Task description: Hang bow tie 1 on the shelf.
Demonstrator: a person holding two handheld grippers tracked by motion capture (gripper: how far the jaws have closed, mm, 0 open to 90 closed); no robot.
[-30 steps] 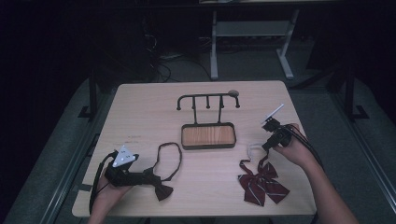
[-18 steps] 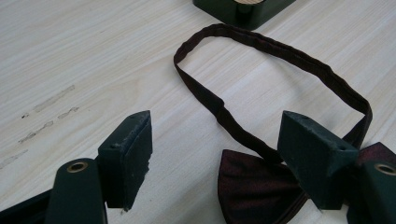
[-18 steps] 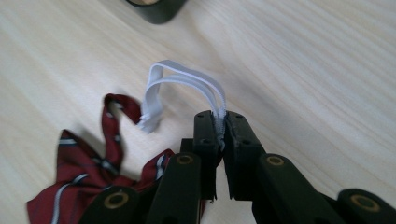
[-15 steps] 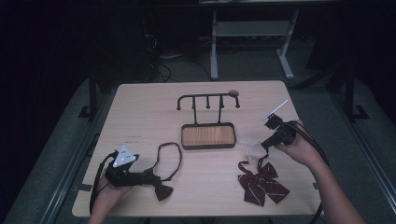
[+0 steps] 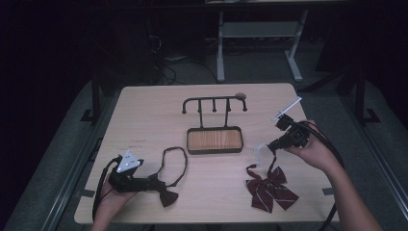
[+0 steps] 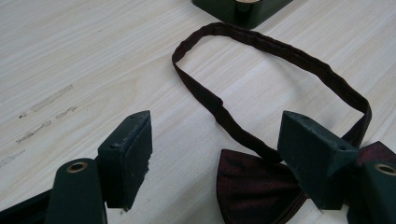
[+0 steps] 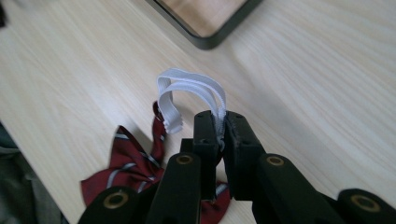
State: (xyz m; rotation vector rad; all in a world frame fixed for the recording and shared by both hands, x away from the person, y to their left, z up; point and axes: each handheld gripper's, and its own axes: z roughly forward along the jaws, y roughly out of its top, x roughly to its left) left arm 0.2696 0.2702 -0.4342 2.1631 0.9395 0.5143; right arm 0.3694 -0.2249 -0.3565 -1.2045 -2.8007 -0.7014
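A dark maroon bow tie (image 5: 167, 196) (image 6: 254, 191) with a looped neck strap (image 5: 173, 163) (image 6: 280, 51) lies at the table's front left. My left gripper (image 5: 153, 183) (image 6: 217, 154) is open just above it, its jaws either side of the bow's near wing. A red striped bow tie (image 5: 270, 187) (image 7: 126, 163) lies at the front right. My right gripper (image 5: 272, 146) (image 7: 218, 122) is shut on its white elastic strap (image 5: 258, 153) (image 7: 187, 88) and holds the strap raised above the table.
A black hook rack (image 5: 214, 103) on a wood-inlaid base (image 5: 214, 140) (image 7: 205, 18) stands mid-table. A small round disc (image 5: 240, 96) lies behind it. The table edge (image 5: 202, 222) runs close to both hands.
My right gripper has lifted slightly and pulled the white strap up from the striped bow tie. The left gripper has stayed put.
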